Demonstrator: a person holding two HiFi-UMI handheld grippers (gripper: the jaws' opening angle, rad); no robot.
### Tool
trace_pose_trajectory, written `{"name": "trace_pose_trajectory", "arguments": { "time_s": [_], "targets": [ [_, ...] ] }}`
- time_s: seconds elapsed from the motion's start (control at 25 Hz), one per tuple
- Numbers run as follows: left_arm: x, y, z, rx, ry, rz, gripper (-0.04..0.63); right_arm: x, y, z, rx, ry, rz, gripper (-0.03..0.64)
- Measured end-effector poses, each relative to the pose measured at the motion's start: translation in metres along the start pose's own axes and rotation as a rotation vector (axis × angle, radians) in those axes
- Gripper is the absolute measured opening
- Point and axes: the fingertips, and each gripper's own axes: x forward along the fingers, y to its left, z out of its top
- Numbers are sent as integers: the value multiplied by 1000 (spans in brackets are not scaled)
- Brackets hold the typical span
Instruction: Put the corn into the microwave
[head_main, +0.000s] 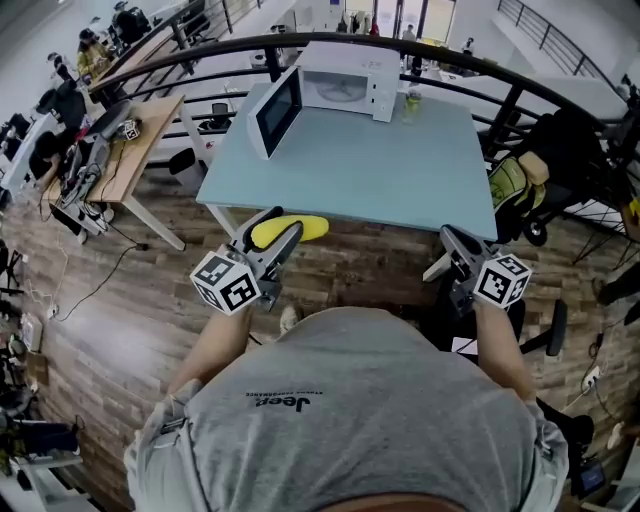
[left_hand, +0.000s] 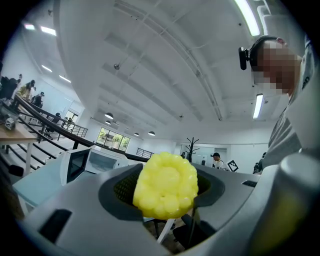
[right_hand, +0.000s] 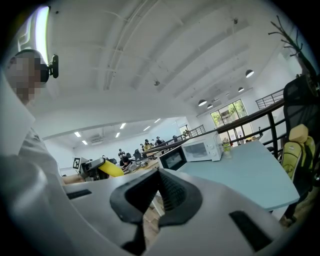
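Note:
A yellow corn cob (head_main: 302, 228) is clamped in my left gripper (head_main: 279, 232), which hovers just before the near edge of the light blue table (head_main: 380, 175). In the left gripper view the cob's end (left_hand: 166, 186) fills the space between the dark pads. The white microwave (head_main: 345, 82) stands at the table's far side with its door (head_main: 275, 110) swung open to the left. My right gripper (head_main: 452, 243) is off the table's front right corner; in its own view the pads (right_hand: 170, 189) meet with nothing between them. That view also shows the microwave (right_hand: 200, 149) and the corn (right_hand: 111, 170).
A small bottle (head_main: 411, 103) stands right of the microwave. At the right of the table is a chair with a yellow-green bag (head_main: 512, 182). A wooden desk (head_main: 135, 150) with clutter stands to the left. A dark railing (head_main: 420, 52) curves behind the table.

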Motion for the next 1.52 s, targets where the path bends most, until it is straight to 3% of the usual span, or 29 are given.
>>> {"name": "trace_pose_trajectory", "arguments": {
  "time_s": [0.48,0.84,1.52],
  "targets": [
    [24,139,52,11,-16,-116,249,125,15,31,-20,-43,-101,18],
    [7,238,83,-15,-9,-129,249,221,39,44,-10,-31,-135,18],
    [-13,325,82,-54,-8,-79,249,326,46,42,-12,63,-103,18]
  ]
}}
